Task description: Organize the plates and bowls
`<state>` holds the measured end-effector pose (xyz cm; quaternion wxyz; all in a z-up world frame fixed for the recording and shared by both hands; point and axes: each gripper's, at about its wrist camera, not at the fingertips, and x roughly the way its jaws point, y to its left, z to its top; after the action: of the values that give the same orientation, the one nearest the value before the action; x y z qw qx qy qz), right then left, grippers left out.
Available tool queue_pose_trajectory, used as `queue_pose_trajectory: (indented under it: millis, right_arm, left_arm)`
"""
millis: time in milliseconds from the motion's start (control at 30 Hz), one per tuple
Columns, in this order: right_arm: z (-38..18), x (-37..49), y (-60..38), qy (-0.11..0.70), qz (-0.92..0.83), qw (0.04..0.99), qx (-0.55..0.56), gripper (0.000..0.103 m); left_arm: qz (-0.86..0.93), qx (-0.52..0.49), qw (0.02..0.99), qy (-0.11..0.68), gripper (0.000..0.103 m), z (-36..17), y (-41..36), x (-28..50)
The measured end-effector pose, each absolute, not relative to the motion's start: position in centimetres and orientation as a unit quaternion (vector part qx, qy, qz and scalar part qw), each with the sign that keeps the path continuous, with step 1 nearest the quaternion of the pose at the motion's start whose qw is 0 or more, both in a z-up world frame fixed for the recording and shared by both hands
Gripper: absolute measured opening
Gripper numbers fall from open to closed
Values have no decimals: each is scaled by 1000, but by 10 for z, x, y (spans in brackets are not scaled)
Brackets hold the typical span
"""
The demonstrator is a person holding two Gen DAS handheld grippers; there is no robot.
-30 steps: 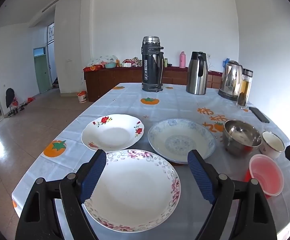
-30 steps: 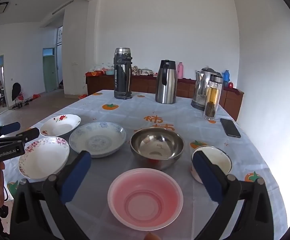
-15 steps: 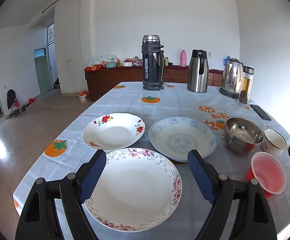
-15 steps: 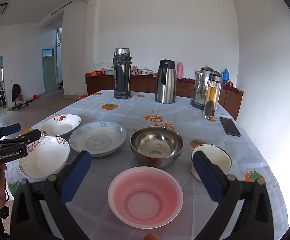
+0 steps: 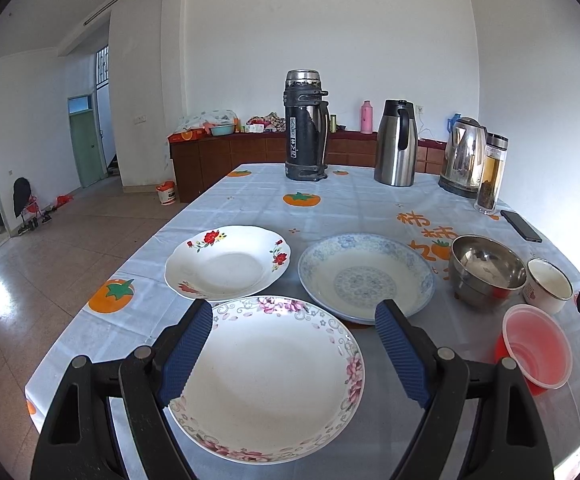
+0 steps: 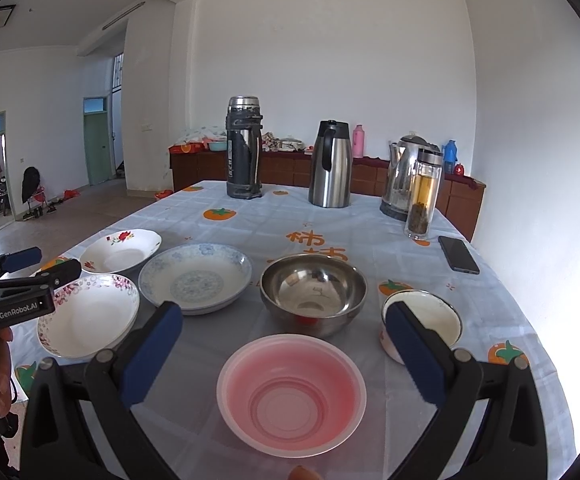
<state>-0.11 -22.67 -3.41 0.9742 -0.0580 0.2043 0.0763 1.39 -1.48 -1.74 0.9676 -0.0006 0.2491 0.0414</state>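
My left gripper is open and empty above the near pink-flowered plate. Behind it lie a red-flowered plate and a blue-patterned plate. To the right stand a steel bowl, a white enamel cup and a pink plastic bowl. My right gripper is open and empty above the pink plastic bowl, with the steel bowl beyond and the enamel cup by its right finger. The plates lie to its left, where the left gripper shows.
At the table's far end stand a black thermos, a steel carafe, an electric kettle and a tea bottle. A phone lies near the right edge. The table's left edge drops to a tiled floor.
Both grippers have risen or drawn back very slightly; the view of the table shifted a little. Nothing was grasped or moved.
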Motion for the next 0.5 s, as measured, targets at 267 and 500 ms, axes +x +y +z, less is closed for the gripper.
queue_pose_trajectory:
  millis: [267,500]
  right_arm:
    - [-32,-1,-227,204,76,974,-62,103]
    - [-32,-2,-227,204,75,974,-63,103]
  left_arm:
    - [40,-1,968,248,85,-18,-15,13]
    - [39,0,968,248,85,-17,-17,14]
